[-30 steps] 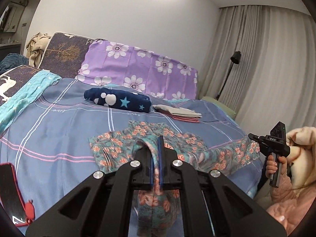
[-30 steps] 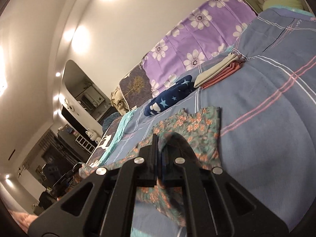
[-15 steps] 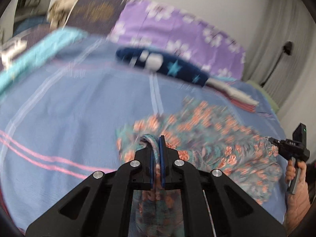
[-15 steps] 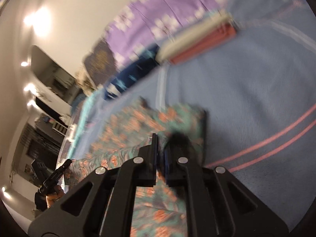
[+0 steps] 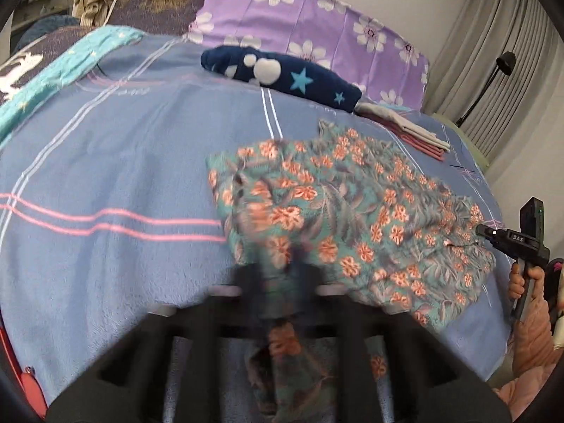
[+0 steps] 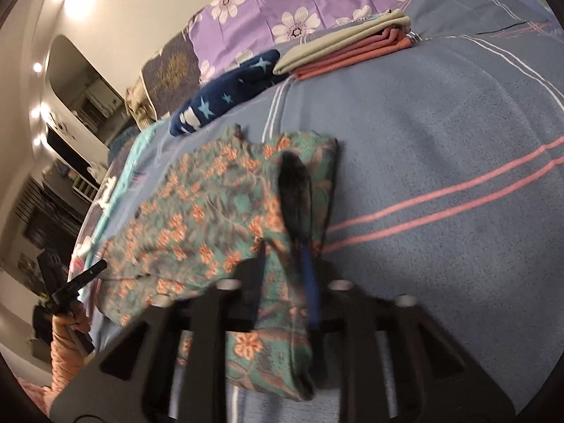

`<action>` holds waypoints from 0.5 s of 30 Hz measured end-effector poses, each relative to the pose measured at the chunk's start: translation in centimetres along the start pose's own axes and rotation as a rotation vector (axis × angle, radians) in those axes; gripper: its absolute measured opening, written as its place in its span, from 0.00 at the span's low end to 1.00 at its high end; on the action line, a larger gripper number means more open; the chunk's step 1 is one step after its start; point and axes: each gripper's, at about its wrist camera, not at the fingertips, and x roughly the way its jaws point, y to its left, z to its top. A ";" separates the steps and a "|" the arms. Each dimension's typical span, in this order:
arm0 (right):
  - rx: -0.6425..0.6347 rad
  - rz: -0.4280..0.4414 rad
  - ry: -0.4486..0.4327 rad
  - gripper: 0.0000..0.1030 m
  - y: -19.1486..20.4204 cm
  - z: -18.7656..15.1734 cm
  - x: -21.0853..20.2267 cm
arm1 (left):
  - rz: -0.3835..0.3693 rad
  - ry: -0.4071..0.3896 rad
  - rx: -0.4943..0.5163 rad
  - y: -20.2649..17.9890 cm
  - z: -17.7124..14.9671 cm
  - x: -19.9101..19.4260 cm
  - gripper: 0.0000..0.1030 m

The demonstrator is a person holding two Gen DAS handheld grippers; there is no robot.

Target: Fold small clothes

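Surface: blue plush bed blanket (image 5: 116,162) with pink and white stripe lines, filling most of both wrist views. Room: pale wall, grey pleated curtains (image 5: 507,46) and black floor lamp (image 5: 502,67) beyond the blanket's far right corner, seen from the left wrist only.

At the head of the blanket: purple flowered pillow (image 5: 317,31); dark tree-print cushion (image 5: 158,0) beside it; turquoise cover (image 5: 67,67) along the blanket's left edge.

On the blanket, far side: navy star-print fleece bundle (image 5: 282,77); just beside it, a folded stack of beige and coral cloths (image 5: 412,130).

On the blanket, near side: teal floral garment (image 5: 352,218), spread flat across the middle, near edge lifted off the blanket toward both claws.

Containers: none seen.

Left gripper (image 5: 278,282): blurred, pressed together on the garment's near left corner, cloth hanging below it. Right gripper (image 6: 285,246): fingers (image 6: 310,275) pinched on the garment's near right corner, jaws having just been closing a little, cloth between them.

Left wrist view only: right gripper's body at the blanket's right edge, held by a hand (image 5: 528,282) in a pink sleeve; red object (image 5: 14,370) at the blanket's near left corner. Right wrist view only: ceiling spotlights (image 6: 74,7), arched wall niche (image 6: 81,81), dark shelving beyond the blanket's left side.
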 end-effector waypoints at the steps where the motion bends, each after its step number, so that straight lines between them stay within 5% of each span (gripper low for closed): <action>1: 0.008 0.023 -0.011 0.06 0.2 0.2 -0.4 | -0.008 -0.007 -0.006 0.0 0.2 -0.3 0.06; 5: 0.105 0.264 -0.096 0.05 0.7 2.9 -3.0 | -0.082 -0.067 0.013 -1.3 2.7 -2.2 0.05; 8: 0.183 0.341 -0.173 0.05 0.3 6.8 -3.9 | -0.086 -0.124 0.018 -2.0 6.5 -2.8 0.06; 12: 0.207 0.187 -0.205 0.08 -0.9 12.4 -0.8 | -0.004 -0.129 -0.023 -0.3 11.9 1.7 0.12; 14: 0.263 0.027 -0.157 0.11 -2.4 13.3 2.0 | 0.093 -0.061 -0.092 1.4 12.7 4.9 0.40; 15: 0.265 0.009 -0.140 0.11 -2.6 13.1 2.6 | 0.137 -0.019 -0.139 2.3 12.5 6.5 0.41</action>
